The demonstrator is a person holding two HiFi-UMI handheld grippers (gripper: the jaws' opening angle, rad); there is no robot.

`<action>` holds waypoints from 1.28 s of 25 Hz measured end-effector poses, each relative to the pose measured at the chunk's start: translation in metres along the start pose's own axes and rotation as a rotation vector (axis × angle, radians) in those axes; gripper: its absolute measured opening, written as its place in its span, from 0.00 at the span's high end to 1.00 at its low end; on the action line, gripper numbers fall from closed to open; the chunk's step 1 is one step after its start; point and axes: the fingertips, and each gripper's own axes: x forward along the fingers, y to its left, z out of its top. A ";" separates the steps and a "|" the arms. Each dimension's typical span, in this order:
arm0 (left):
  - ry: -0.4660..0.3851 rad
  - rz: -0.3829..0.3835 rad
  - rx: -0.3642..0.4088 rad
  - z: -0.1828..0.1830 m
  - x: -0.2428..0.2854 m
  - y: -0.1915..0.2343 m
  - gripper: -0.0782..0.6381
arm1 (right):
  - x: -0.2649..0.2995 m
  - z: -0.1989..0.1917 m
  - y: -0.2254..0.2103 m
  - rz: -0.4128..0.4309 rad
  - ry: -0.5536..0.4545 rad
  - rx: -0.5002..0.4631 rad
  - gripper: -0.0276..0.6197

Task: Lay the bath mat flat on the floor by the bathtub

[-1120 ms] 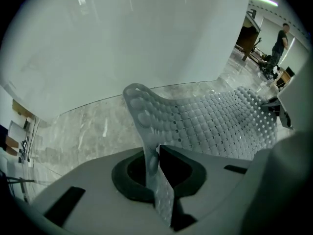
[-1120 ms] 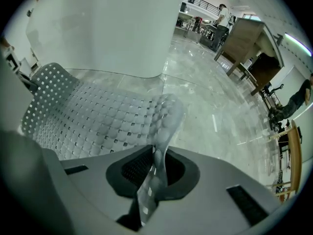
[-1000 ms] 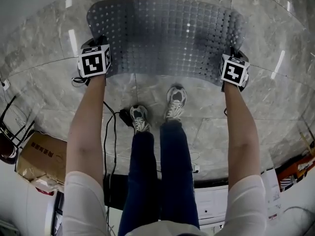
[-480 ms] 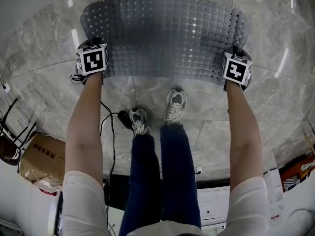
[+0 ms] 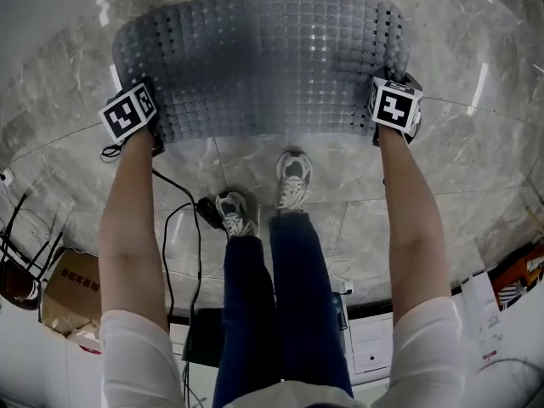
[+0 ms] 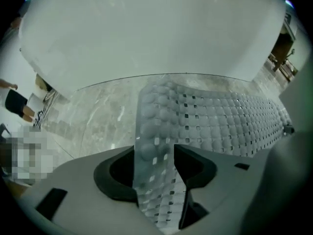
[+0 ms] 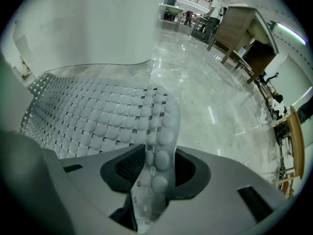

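A translucent grey bath mat [image 5: 255, 58] with rows of holes and bumps lies spread on the marble floor before the white bathtub wall [image 6: 146, 33]. My left gripper [image 5: 136, 119] is at its near left corner and my right gripper [image 5: 395, 109] at its near right corner, both pointing steeply down. Both pairs of jaws have just been opening. In the left gripper view the mat's corner [image 6: 161, 131] stands loosely between the parted jaws of the left gripper [image 6: 154, 165]. In the right gripper view the other corner [image 7: 159, 131] rises between the spread jaws of the right gripper [image 7: 154, 168].
The person's shoes [image 5: 293, 177] stand just short of the mat. A black cable [image 5: 183, 228] runs along the floor on the left, near a cardboard box [image 5: 68, 287] and chair legs [image 5: 13, 245]. Far off, people [image 7: 212, 6] stand by wooden tables.
Both grippers have sunk toward the floor with the mat, which now lies wider and flatter. The left gripper has shifted left and rolled, so its marker cube sits tilted.
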 end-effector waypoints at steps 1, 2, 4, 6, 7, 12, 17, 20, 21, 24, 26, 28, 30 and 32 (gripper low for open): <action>-0.002 -0.001 -0.021 -0.001 0.000 0.004 0.57 | 0.000 0.000 0.000 -0.002 0.003 0.012 0.74; -0.002 -0.001 -0.027 -0.002 -0.001 0.007 0.56 | 0.000 0.000 -0.002 -0.006 0.008 0.021 0.70; 0.002 -0.002 -0.023 -0.006 -0.002 0.010 0.54 | -0.002 -0.001 -0.007 -0.011 0.016 0.034 0.66; 0.005 -0.005 -0.021 -0.011 -0.004 0.012 0.52 | -0.003 -0.001 -0.010 -0.013 0.019 0.048 0.62; 0.008 -0.010 -0.019 -0.013 -0.005 0.013 0.52 | -0.004 -0.002 -0.010 -0.014 0.020 0.054 0.61; 0.014 -0.040 -0.024 -0.015 -0.006 0.011 0.51 | -0.009 -0.002 -0.017 -0.037 0.031 0.044 0.59; 0.008 -0.054 -0.028 -0.016 -0.008 0.013 0.51 | -0.010 -0.006 -0.024 -0.063 0.048 0.015 0.59; 0.007 -0.045 -0.038 -0.017 -0.013 0.017 0.51 | -0.014 -0.006 -0.023 -0.056 0.053 0.019 0.59; 0.007 -0.044 -0.042 -0.019 -0.014 0.017 0.51 | -0.016 -0.005 -0.023 -0.054 0.048 0.019 0.59; 0.006 -0.044 -0.049 -0.023 -0.015 0.015 0.51 | -0.018 -0.005 -0.024 -0.050 0.044 0.038 0.59; -0.003 -0.040 -0.051 -0.022 -0.017 0.017 0.51 | -0.022 -0.003 -0.024 -0.051 0.034 0.039 0.59; -0.016 -0.039 -0.046 -0.018 -0.022 0.018 0.51 | -0.027 0.001 -0.024 -0.049 0.021 0.046 0.59; -0.024 -0.036 -0.028 -0.014 -0.028 0.017 0.60 | -0.032 0.004 -0.022 -0.041 0.012 0.070 0.59; -0.029 -0.032 -0.005 -0.011 -0.036 0.015 0.73 | -0.038 0.006 -0.020 -0.036 0.009 0.093 0.63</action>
